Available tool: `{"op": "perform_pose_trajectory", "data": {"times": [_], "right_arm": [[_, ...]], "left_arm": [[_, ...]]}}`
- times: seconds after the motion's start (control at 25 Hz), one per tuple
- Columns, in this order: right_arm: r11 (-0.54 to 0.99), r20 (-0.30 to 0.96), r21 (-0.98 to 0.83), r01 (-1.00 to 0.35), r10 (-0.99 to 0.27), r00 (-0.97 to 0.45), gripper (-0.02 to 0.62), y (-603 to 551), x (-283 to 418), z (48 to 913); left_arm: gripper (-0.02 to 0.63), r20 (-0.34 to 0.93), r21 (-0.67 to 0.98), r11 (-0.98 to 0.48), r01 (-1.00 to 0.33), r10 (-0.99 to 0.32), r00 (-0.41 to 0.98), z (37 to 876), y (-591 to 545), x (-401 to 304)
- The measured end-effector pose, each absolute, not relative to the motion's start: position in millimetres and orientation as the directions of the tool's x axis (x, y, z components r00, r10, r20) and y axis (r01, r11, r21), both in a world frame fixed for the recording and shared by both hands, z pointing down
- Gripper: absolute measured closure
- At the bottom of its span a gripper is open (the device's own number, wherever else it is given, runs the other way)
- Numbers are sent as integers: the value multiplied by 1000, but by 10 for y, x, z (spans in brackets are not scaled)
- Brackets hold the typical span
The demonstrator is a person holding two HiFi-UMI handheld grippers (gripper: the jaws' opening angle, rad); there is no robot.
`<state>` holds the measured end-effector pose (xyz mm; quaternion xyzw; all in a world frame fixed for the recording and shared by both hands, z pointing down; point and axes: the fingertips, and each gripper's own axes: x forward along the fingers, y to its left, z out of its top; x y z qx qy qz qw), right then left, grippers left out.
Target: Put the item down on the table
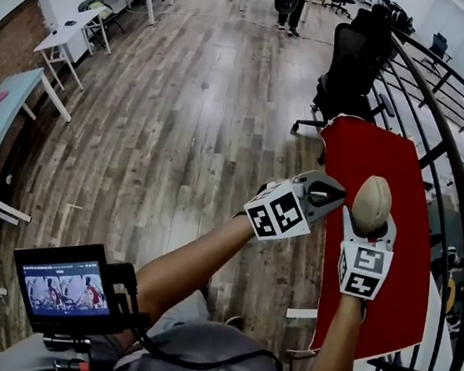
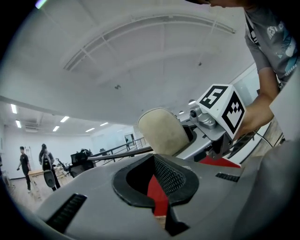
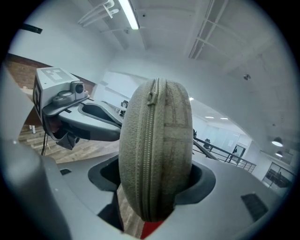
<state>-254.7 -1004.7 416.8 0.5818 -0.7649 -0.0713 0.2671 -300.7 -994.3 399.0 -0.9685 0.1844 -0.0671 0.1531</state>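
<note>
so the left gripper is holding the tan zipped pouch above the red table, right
Not quite: it is the right gripper that is holding the tan zipped pouch above the red table. The right gripper view shows its jaws clamped on the pouch. The left gripper has nothing between its jaws.

Plenty of bare red tabletop shows under and around the zipped beige fabric pouch, so straight down looks open. The right side is tight: a black metal railing runs along that edge, and a black office chair is parked at the far end. The left gripper sits just beside the pouch, with open wooden plank floor beyond it.
</note>
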Motion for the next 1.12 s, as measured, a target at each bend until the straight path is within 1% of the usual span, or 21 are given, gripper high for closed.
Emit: {"op": "perform_pose_trajectory", "data": {"times": [0.24,0.4,0.68,0.88,1.12], "right_arm": [[232,310,435,-870,-946,-98,321,-10303,-2651,3972],[182,317,430,-884,-948,-41,321,-10587,-2674,4039],[93,303,417,-904,-952,42,321,-10535,-2439,4029],[41,287,422,-906,-954,90,321,-10432,-2332,3939],[-3,305,419,-908,-941,144,321,-10708,-1992,3974]], "left_arm": [[601,57,-308,-916,-256,-287,956,3872,-10231,-3073],[601,61,-304,-933,-194,-222,973,3917,-10541,-3091],[601,83,-325,-939,-115,-150,985,3955,-10514,-2973],[601,56,-320,-942,-98,-122,991,3872,-10512,-2894],[601,76,-319,-946,-52,-80,994,4011,-10781,-2596]]}}
